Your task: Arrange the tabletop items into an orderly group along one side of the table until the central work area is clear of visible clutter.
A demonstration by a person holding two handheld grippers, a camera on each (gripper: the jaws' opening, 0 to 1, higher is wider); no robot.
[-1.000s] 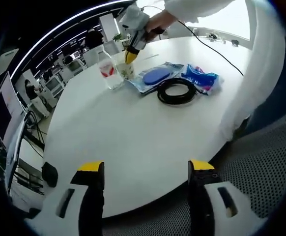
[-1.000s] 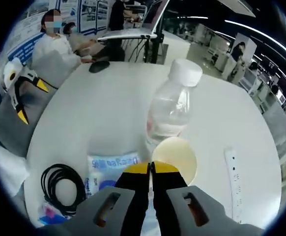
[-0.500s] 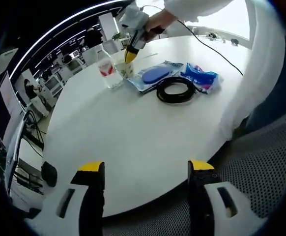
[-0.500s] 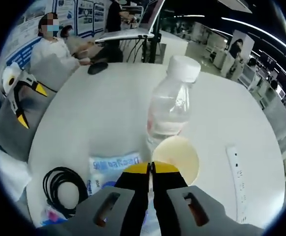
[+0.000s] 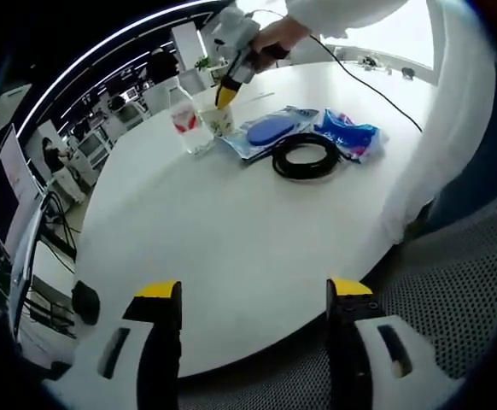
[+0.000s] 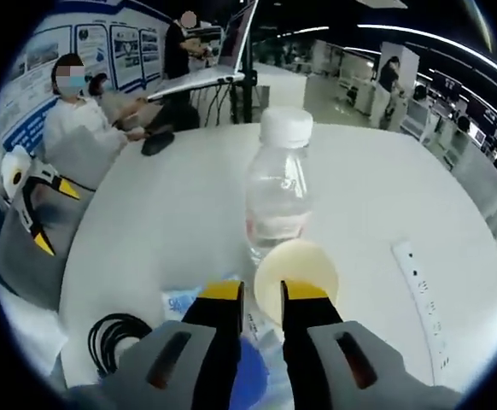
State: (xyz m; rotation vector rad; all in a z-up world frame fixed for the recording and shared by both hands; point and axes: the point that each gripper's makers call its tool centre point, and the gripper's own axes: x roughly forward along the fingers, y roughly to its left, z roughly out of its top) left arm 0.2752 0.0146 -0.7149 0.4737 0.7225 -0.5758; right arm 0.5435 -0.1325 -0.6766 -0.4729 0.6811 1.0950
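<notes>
Hovering just short of cup [image 6: 295,272], right gripper [image 6: 261,292] slightly parted, gripping nothing; bottle [image 6: 277,192] upright beyond. Left gripper [image 5: 254,290] wide apart, empty, well back from surface [image 5: 231,222].

r gripper [image 6: 261,290] opened, lifted off cup [image 6: 296,272]

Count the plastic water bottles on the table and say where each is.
1. The bottle stands upright at the far end of the item group, just behind the cup, beside the blue pouch.

L hand-held gripper [image 5: 253,295] jaws wide; R hand-held gripper [image 6: 262,290] jaws slightly apart.
</notes>
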